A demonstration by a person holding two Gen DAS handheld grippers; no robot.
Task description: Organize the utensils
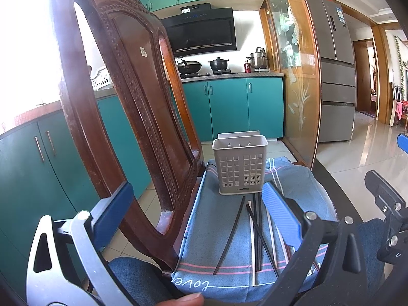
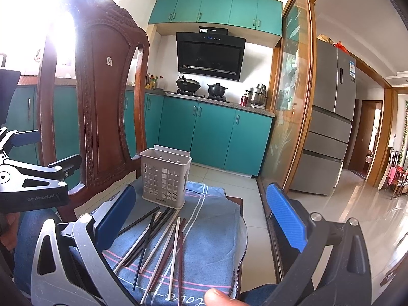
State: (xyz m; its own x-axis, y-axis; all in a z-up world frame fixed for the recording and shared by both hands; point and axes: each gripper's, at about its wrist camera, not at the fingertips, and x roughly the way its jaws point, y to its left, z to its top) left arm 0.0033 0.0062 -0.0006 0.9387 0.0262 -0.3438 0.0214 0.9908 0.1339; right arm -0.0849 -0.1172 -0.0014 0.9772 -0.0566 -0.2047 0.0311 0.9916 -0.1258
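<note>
- The left gripper (image 1: 196, 219) is held with its blue pads spread wide and nothing between them; it is poised above the near end of the blue cloth (image 1: 229, 278).
- The right gripper (image 2: 201, 219) is likewise spread apart and empty, raised over the chopsticks (image 2: 163, 242).
- The chopsticks, black, white and dark red, are scattered flat on the cloth, crossing and overlapping, just in front of the empty grey perforated chopstick holder (image 2: 164, 177), which stands upright at the far end.
- A slip is judged likely: a thin, smooth stick lying flat on soft fabric may be pinched together with a fold of cloth, or may roll away from the pads.
- Two overlapping sticks may be seized at once, and one may be dropped on the way.
- The holder looks light; it may be tipped or pushed back off the cloth if a stick is driven against its rim or wall.
- The cloth seems to lie over a seat beside the carved wooden chair (image 2: 102, 97); if it is dragged, sticks may be spilled onto the tiled floor (image 2: 229, 183).
- The two tools are close together, so a collision may be caused.
</note>
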